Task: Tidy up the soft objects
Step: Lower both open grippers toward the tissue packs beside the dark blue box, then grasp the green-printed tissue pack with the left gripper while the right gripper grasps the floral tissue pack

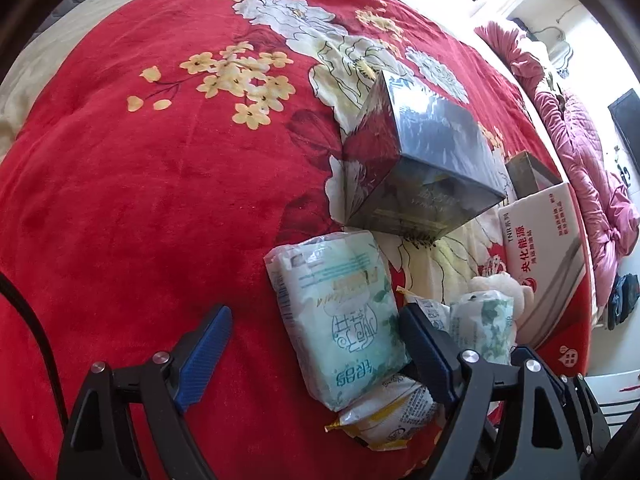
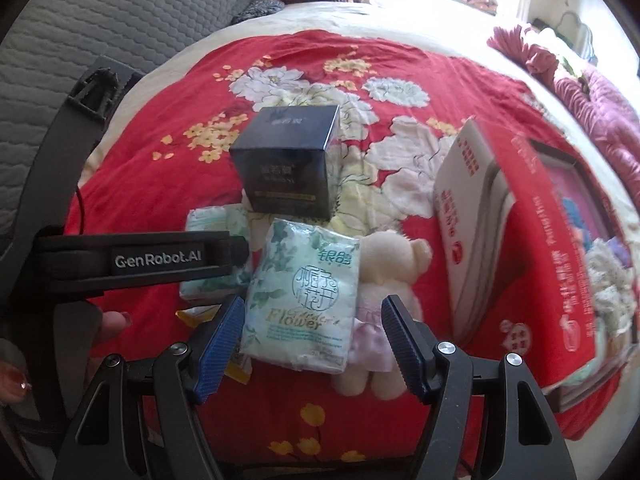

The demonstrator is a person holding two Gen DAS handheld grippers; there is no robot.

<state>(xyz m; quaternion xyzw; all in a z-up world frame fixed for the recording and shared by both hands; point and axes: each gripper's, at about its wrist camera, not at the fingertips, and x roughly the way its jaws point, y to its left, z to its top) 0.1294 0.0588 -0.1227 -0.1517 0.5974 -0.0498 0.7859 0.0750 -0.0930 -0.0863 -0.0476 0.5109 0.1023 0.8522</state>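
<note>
On a red flowered blanket (image 1: 120,200) lie soft things. In the left wrist view a pale green tissue pack (image 1: 344,312) lies between the fingers of my open left gripper (image 1: 316,344); a yellow-edged packet (image 1: 388,416) lies under it. A second tissue pack (image 1: 484,324) and a cream plush bear (image 1: 504,284) lie to the right. In the right wrist view my open right gripper (image 2: 314,340) stands around the front tissue pack (image 2: 304,300), which rests partly on the bear (image 2: 396,264). The other tissue pack (image 2: 216,220) lies behind the left gripper's body (image 2: 140,260).
A dark glossy box (image 1: 420,160) (image 2: 288,164) stands behind the packs. A white and red carton (image 1: 548,248) (image 2: 520,256) holding soft things stands at the right. A pink quilt (image 2: 600,112) lies along the bed's right edge. Grey pillows (image 2: 80,40) lie at the back left.
</note>
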